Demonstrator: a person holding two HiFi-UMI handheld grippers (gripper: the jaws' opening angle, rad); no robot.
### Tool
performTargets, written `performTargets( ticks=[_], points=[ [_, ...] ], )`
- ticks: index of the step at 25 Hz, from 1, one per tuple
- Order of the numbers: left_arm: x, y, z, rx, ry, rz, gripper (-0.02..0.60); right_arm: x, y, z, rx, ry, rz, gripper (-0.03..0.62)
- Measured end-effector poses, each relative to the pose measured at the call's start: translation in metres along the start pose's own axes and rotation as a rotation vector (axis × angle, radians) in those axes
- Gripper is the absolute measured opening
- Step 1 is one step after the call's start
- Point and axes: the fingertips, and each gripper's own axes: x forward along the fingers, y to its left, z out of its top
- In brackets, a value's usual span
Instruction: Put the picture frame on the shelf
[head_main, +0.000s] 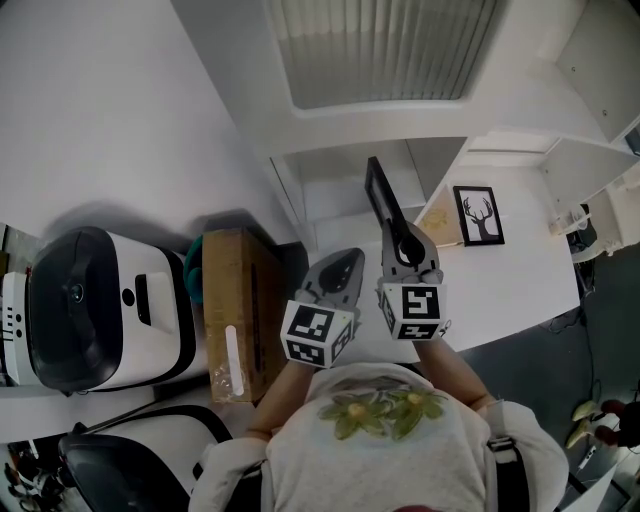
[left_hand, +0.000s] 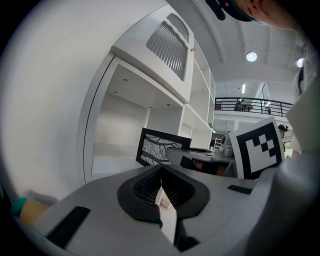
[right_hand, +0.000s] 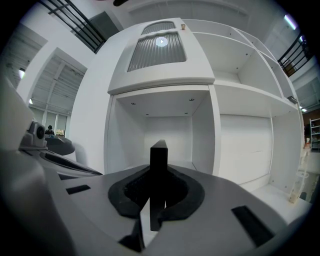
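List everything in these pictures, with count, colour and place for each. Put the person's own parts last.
frame: one, black, seen edge-on, held in front of the shelf
shelf: one unit, white, straight ahead, its nearest compartment bare
deer picture: one, black frame around a white sheet, on the white surface to the right of the held frame
box: one, brown cardboard, low on the left
machine: one, white and black, far left beside the box
teal thing: one, behind the box, too hidden to identify
left gripper: one, grey, jaws together, empty
right gripper: one, grey, jaws clamped on the frame
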Motion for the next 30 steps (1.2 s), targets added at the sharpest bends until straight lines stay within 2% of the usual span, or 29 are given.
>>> performTargets(
  ticks=[30],
  points=[
    [0.009,0.013,-0.005,-0.020,0.015,0.016,0.029,0.028,-0.005,-0.001,-0.005,-0.004,0.004,0.048]
  ],
)
